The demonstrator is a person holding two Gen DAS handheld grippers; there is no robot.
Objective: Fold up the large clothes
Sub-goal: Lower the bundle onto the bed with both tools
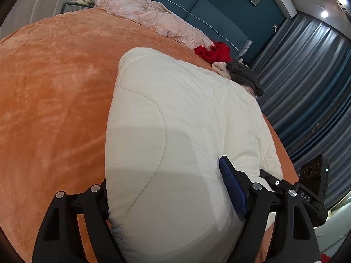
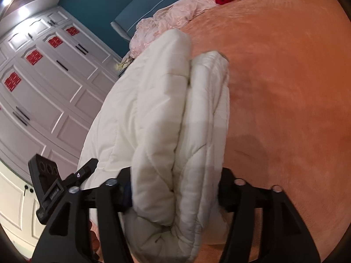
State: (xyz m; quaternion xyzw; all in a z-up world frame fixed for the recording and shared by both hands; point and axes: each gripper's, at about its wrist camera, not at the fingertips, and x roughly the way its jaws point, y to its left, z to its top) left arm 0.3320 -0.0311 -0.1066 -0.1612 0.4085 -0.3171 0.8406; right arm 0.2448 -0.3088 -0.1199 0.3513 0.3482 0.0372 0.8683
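Evidently I hold the white quilt (image 1: 175,100) at two spots along its near edge so that the fold comes down square on the orange bedspread (image 1: 54,87). My left gripper (image 1: 169,188) stands wide because the folded layers are thick; its blue pad (image 1: 232,188) presses into the padding, so I judge that it is clamped on the quilt. My right gripper (image 2: 175,188) straddles a bunched, doubled part of the same quilt. The bulk hides both of its pads, so I cannot tell whether it pinches the quilt or merely has it between the fingers.

From there the quilt runs away from me across the bed, lying in a long folded band on the bedspread. Both grippers tilt downward, which suits laying the edge flat rather than lifting it.

Near the headboard sit a pink cloth (image 1: 153,15), a red garment (image 1: 212,51) and a grey knit (image 1: 245,76), well apart from my fold, so they leave me room.
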